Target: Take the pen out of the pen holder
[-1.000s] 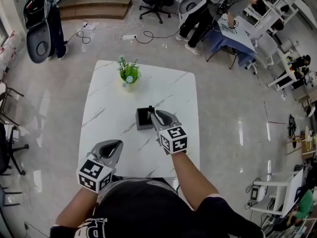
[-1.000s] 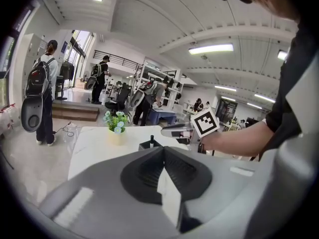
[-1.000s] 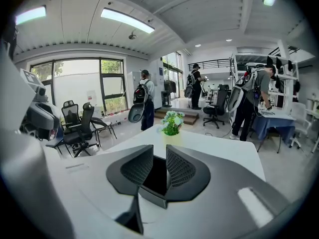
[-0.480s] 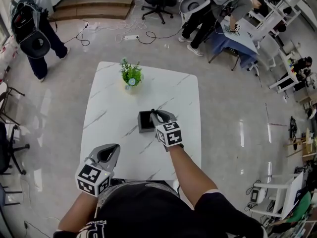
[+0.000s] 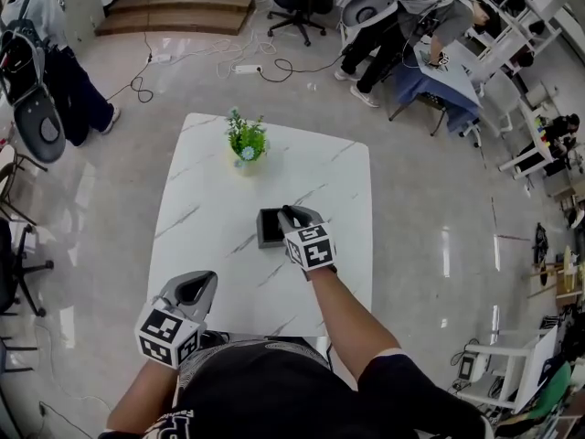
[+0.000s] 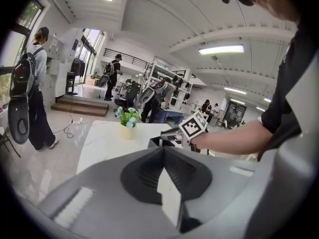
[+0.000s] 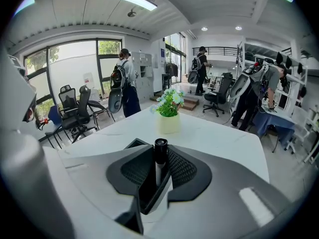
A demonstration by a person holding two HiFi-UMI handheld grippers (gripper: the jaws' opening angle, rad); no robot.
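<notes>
Table [image 5: 210,245]: white marbled top. It looks slick, so a light box on it could slide under a sideways tug.
Pen holder [image 5: 268,230]: black square box near the table's centre, with the potted plant [image 5: 246,143] at its 11 o'clock. Nothing pins it down, so a pen dragging on its wall could tip it or lift it along.
Right gripper [image 5: 292,216]: over the holder's 3 o'clock edge, its jaws clamped on the pen.
Left gripper [image 5: 195,288]: jaws pressed together on nothing, hanging at the holder's 7 o'clock by the table's near edge. It is too far off to steady the box.
Pen [image 7: 160,156]: upright between the right jaws, black cap standing above them, lower end apparently inside the holder. The hold is high on the barrel, so a slanted pull might let it swing or slip.
Change, bystander with backpack: has drifted further toward 9 o'clock.
Change, right gripper: a second ago it sat back at the holder's 4 o'clock, with the pen top showing ahead of its jaws. It has since moved in over the pen.
Change, left gripper: hardly shifted.
</notes>
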